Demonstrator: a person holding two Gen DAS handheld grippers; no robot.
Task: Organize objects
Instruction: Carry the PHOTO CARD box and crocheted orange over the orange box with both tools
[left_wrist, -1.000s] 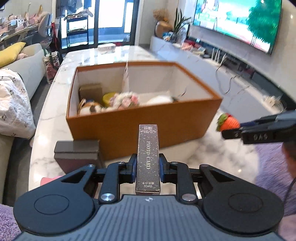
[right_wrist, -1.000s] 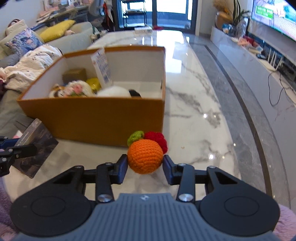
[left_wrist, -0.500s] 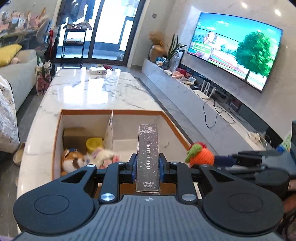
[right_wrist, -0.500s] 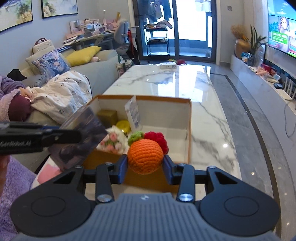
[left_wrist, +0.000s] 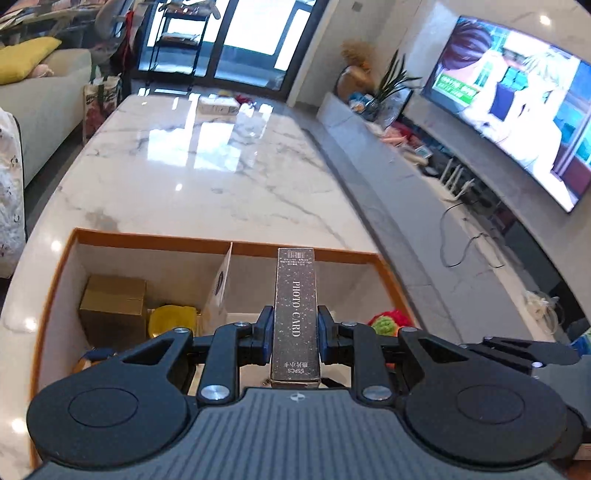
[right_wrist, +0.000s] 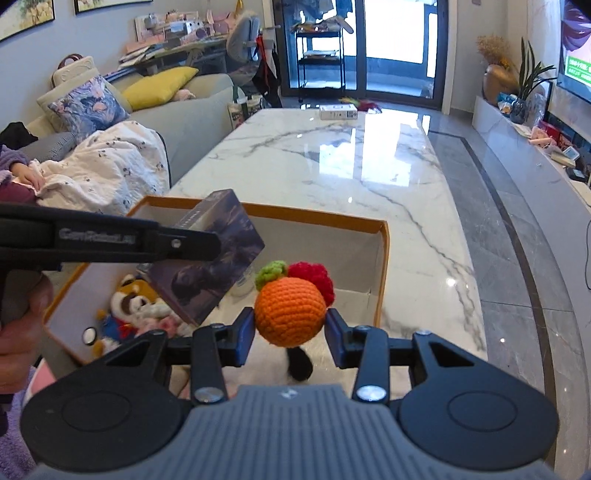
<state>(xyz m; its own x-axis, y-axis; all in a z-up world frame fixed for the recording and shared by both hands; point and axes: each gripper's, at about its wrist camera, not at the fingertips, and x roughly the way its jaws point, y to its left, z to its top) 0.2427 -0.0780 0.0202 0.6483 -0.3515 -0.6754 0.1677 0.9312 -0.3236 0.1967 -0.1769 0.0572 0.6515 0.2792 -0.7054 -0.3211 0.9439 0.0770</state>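
My left gripper (left_wrist: 294, 338) is shut on a dark photo card box (left_wrist: 295, 310), held edge-up over the orange-rimmed cardboard box (left_wrist: 229, 245). Seen from the right wrist, that left gripper (right_wrist: 207, 247) grips the photo card box (right_wrist: 218, 266) above the cardboard box's (right_wrist: 314, 218) left half. My right gripper (right_wrist: 290, 334) is shut on an orange crocheted fruit (right_wrist: 290, 312) with a green and red top, over the box's right half. The fruit's top (left_wrist: 388, 321) peeks past the left gripper. A white divider (left_wrist: 221, 284) splits the box.
Inside the box lie a tan carton (left_wrist: 114, 310), a yellow item (left_wrist: 171, 321) and plush toys (right_wrist: 136, 306). The box stands on a white marble table (right_wrist: 332, 158) with a small white pack (right_wrist: 338, 112) at its far end. A sofa (right_wrist: 177, 110) with a person lies left.
Both grippers rose and moved forward from in front of the cardboard box to over its open top, each still carrying its object. The box's front wall has dropped out of sight.
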